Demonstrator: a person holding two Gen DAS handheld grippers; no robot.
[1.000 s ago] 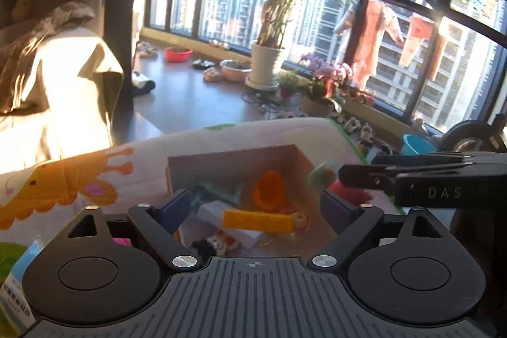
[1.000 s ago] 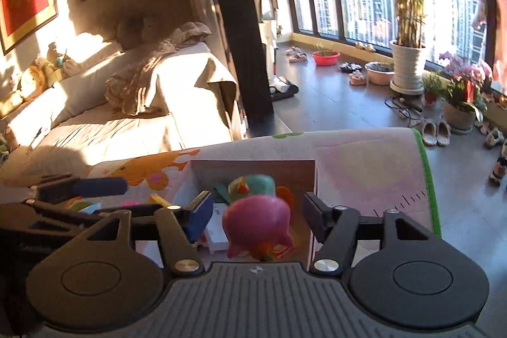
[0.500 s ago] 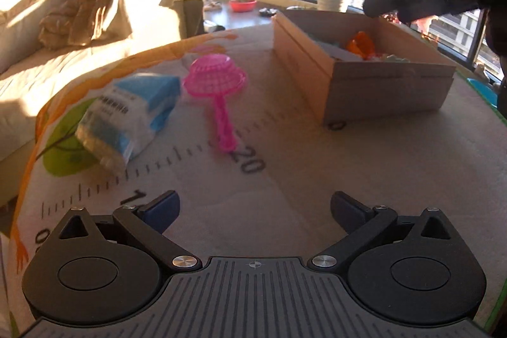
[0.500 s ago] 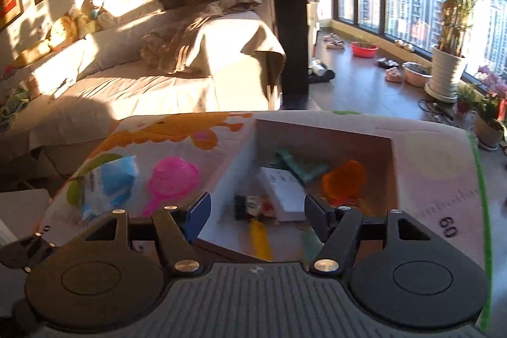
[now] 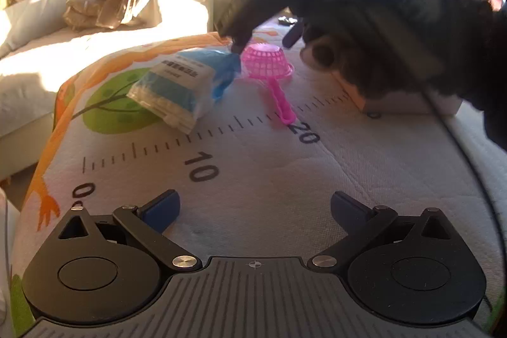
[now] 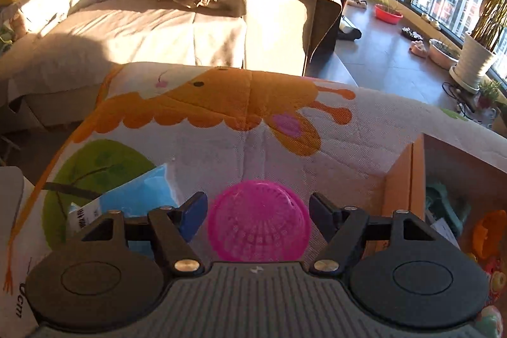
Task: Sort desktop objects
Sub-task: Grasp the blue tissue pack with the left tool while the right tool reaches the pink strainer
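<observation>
The left gripper [image 5: 255,205] hangs low over a printed mat [image 5: 364,173], its 2 blue-padded fingers [image 5: 161,206] spread as wide as they go with only bare cloth between them. The mat shows a ruler strip whose marks read 0, 10 and 20, a green tree and an orange cartoon animal.

Farther along the mat lies a pink strainer [image 5: 267,65], dome up, its handle running toward the 20 mark. Just beside it, on the left in the left wrist view, sits a blue and white packet [image 5: 187,84]; one corner of the packet is touching or nearly touching the strainer's rim.

The right gripper [image 6: 258,211] is above the strainer [image 6: 258,230]. In its own view the pink dome fills the gap between the 2 fingers [image 6: 193,213], and a sliver of space shows on each side, so the pads are partly open around it and not pressing. From the left wrist view the same gripper [image 5: 263,41] is a dark blurred mass reaching down over the strainer, held by a person's hand [image 5: 364,21] in a dark fuzzy sleeve [image 5: 459,30].

At the right edge of the right wrist view stands an open cardboard box [image 6: 402,179] with an orange item [image 6: 489,232] and other small things inside. Beyond the mat is a draped sofa [image 6: 158,21].
</observation>
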